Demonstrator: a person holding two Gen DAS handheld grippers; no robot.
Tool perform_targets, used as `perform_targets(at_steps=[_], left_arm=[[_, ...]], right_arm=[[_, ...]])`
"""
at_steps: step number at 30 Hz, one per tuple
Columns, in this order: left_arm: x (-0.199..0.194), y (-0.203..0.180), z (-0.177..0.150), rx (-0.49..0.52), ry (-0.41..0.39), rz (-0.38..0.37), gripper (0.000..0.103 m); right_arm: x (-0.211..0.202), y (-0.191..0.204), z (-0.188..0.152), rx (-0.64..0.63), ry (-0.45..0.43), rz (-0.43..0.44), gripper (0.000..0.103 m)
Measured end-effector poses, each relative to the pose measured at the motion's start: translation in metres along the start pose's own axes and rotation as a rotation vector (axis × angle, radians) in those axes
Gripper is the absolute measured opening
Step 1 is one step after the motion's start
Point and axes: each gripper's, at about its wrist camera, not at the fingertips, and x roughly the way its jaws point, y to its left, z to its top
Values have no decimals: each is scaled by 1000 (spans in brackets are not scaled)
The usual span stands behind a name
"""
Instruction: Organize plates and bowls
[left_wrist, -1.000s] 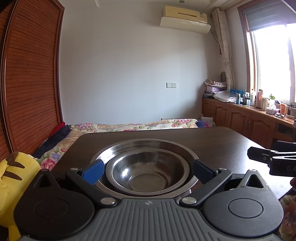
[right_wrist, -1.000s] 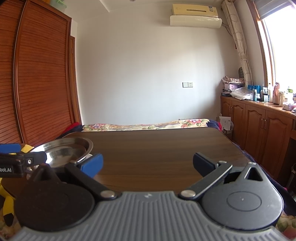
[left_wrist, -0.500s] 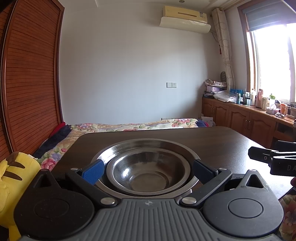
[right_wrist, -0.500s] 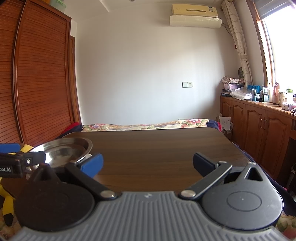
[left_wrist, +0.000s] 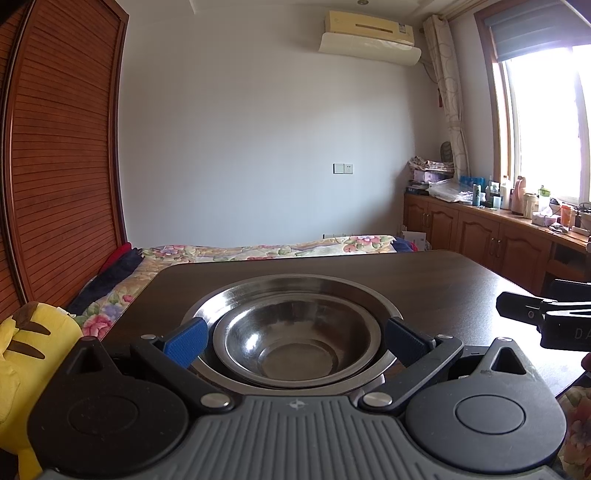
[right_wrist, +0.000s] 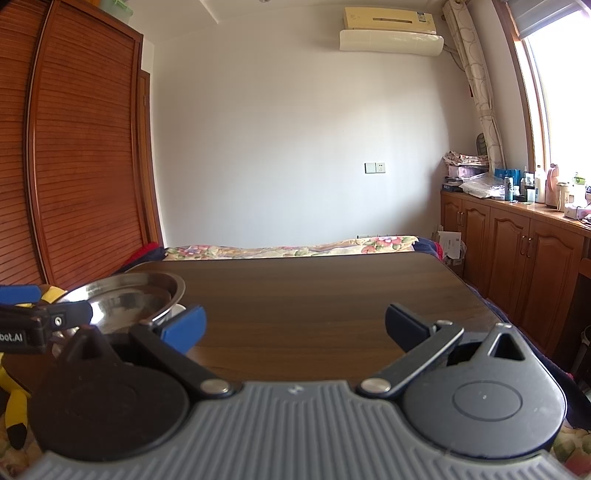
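Fingers of the left gripper (left_wrist: 295, 341) stand wide apart, one on each side of the stacked dishes, and I cannot tell whether the blue pads touch the metal or merely flank it; nothing is clamped between them. The smaller steel bowl (left_wrist: 297, 341) sits nested inside the wider steel basin (left_wrist: 295, 286), and the pair rests on the dark wooden table (left_wrist: 443, 280) near its left edge, close to the near left corner. The right gripper (right_wrist: 295, 328) is also spread wide and empty, held over the bare near part of the table, well to the right of the dishes; from its camera the basin (right_wrist: 125, 295) shows at the left with the left gripper's finger in front of it. No other plate or bowl is visible anywhere on the table in either view, so the nesting looks done, and my judgement is that the task is at or very near its end. What may be left is only drawing both grippers clear, or moving the nested pair elsewhere if a storage spot is meant; the pictures show none. Beyond the table's left edge sits a yellow plush toy (left_wrist: 33, 354).
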Motion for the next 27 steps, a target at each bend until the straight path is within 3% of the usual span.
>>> perform_targets(at_steps=[27], left_arm=[[1, 2, -2, 0, 4, -3, 103]], right_arm=[[0, 0, -1, -2, -1, -3, 103]])
